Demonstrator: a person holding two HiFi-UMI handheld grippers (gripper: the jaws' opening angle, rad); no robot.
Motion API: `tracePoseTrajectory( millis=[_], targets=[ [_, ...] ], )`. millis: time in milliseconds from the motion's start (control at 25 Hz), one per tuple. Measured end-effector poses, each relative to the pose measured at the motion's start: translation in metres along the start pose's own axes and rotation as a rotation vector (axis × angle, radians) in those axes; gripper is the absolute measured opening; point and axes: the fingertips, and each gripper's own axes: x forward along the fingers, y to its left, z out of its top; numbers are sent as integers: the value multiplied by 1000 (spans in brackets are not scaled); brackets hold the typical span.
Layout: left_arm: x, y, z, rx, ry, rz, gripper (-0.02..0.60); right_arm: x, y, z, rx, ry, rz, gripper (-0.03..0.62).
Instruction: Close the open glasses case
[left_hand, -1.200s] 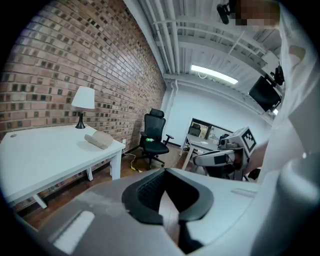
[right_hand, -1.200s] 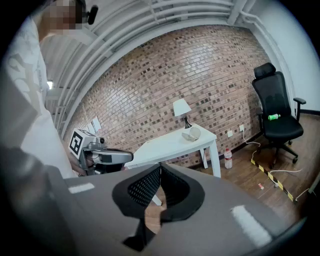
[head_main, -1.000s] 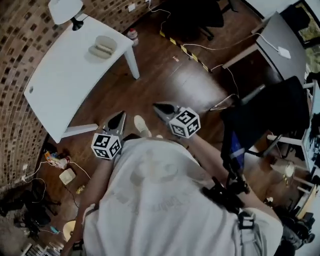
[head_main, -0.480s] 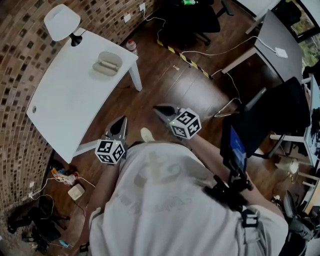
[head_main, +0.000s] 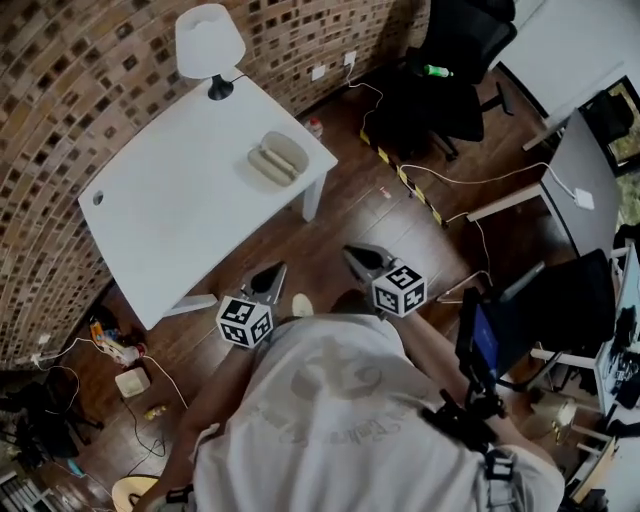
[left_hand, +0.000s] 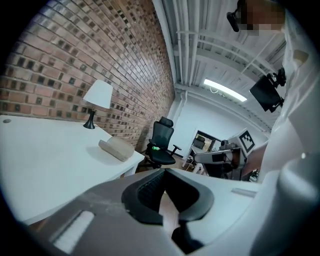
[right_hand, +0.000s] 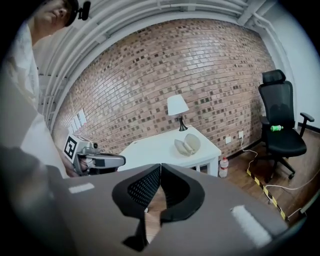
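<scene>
In the head view the open glasses case (head_main: 276, 160) lies near the right corner of the white table (head_main: 170, 215), well apart and almost straight up-frame from the left gripper (head_main: 270, 275), diagonally up-left of the right gripper (head_main: 355, 255), and both grippers' jaws are pressed together on nothing.

You hold both grippers out ahead of your chest, side by side and well apart, each pointing forward and slightly downward. Your left gripper (head_main: 275, 271) has its jaws pressed together with nothing between them. Your right gripper (head_main: 352, 252) is likewise closed and empty, its tips reaching a little farther ahead than the left's. Your left forearm (head_main: 222, 385) and right forearm (head_main: 432, 345) extend forward from either side of your torso.
</scene>
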Motion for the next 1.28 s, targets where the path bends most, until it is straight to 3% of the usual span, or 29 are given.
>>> tracePoseTrajectory(
  millis=[520,1280],
  targets=[
    [2,39,17,-18,-13,59,6,46,-20,13,82,5,41,9],
    [96,94,88,-8,25,183,6,128,-120,86,115,23,193,8]
  ],
)
